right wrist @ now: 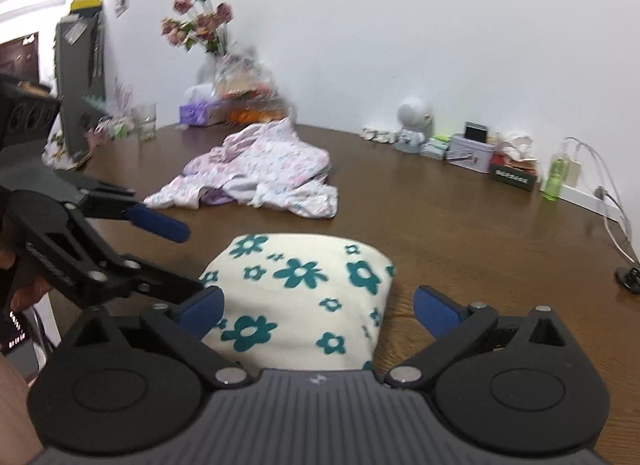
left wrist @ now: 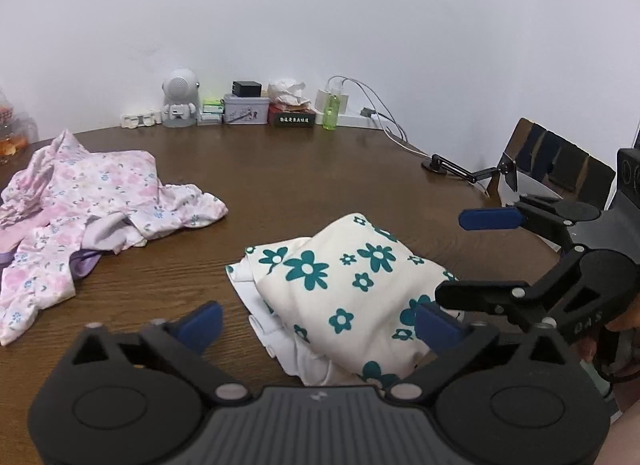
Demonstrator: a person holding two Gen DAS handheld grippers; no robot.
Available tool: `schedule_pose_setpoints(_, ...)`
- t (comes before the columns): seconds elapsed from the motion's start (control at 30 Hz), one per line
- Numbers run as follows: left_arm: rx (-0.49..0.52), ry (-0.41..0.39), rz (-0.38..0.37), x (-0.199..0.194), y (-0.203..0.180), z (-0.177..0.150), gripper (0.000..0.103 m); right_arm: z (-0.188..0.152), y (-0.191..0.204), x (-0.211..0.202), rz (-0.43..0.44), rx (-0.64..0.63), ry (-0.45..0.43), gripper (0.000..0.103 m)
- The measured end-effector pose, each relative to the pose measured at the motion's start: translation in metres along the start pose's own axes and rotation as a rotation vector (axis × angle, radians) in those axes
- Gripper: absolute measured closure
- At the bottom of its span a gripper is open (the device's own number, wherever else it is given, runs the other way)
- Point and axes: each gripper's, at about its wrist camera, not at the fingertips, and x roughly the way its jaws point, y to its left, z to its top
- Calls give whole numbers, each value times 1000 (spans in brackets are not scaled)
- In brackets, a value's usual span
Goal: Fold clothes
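Observation:
A cream garment with teal flowers (left wrist: 340, 285) lies folded in a bundle on the brown table (left wrist: 300, 169); it also shows in the right wrist view (right wrist: 296, 297). My left gripper (left wrist: 320, 325) is open just above its near edge, holding nothing. My right gripper (right wrist: 320, 315) is open over the same bundle, also empty. The right gripper shows at the right of the left wrist view (left wrist: 476, 261), the left gripper at the left of the right wrist view (right wrist: 180, 257). A crumpled pink floral garment (left wrist: 88, 209) lies at the left, also seen in the right wrist view (right wrist: 260, 169).
Along the wall stand a white robot figure (left wrist: 180, 103), a tin box (left wrist: 246, 109), a dark box (left wrist: 294, 117), a green bottle (left wrist: 331, 111) and cables (left wrist: 384, 117). A phone stand (left wrist: 472, 173) sits at the right. Flowers (right wrist: 200, 17) stand at the far left.

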Motion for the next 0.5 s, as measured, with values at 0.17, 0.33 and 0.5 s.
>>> schedule_pose_setpoints(0.17, 9, 5, 8, 1, -3, 0, 0, -3, -10, 3, -37, 75, 28, 0)
schedule_pose_setpoints(0.33, -18, -2, 10, 0, 1, -1, 0, -7, -16, 2, -61, 132, 14, 0)
schedule_pose_setpoints(0.5, -30, -3, 15, 0, 5, 0, 0, -12, -17, 4, -91, 162, 30, 0)
